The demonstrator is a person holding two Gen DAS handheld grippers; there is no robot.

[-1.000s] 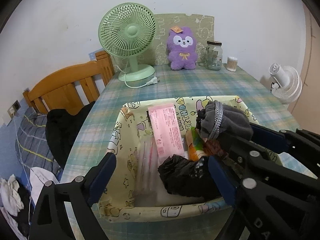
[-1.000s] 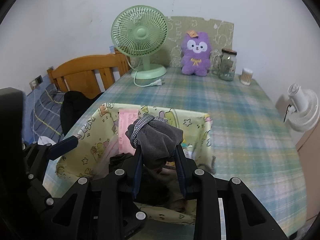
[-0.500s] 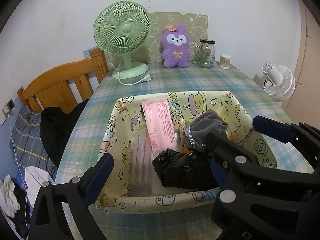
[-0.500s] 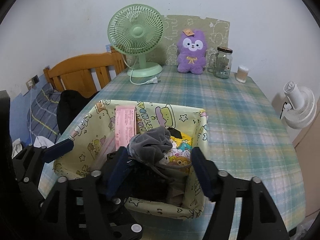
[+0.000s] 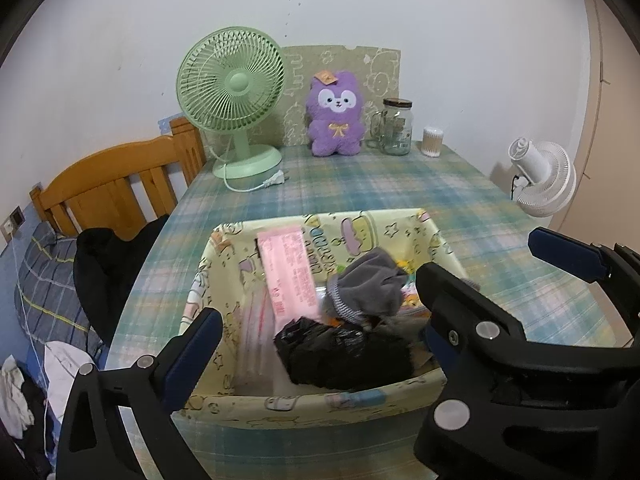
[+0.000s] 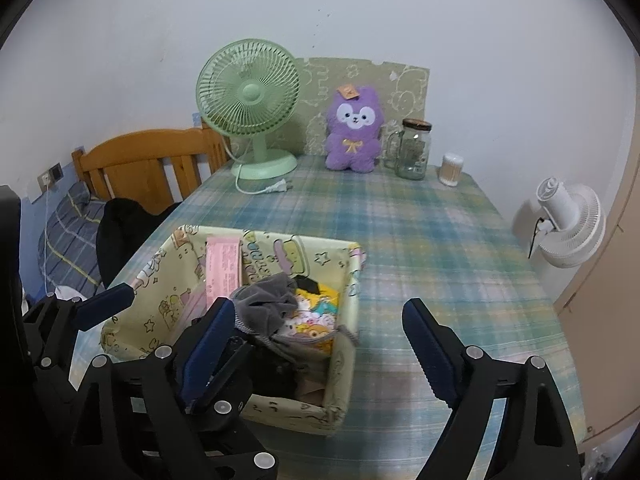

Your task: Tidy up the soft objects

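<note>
Plaid tablecloth under the fabric basket — grey sock lies inside on the pile, right gripper spread wide above it, left gripper spread too.

A fabric storage basket is set on the near part of the table. In it, a rolled sock lies on top, a plastic bag before it, a flat packet to its left. Along the far edge are ranged, left to right, a desk fan, plush toy, glass jar and cotton-swab container.
</note>
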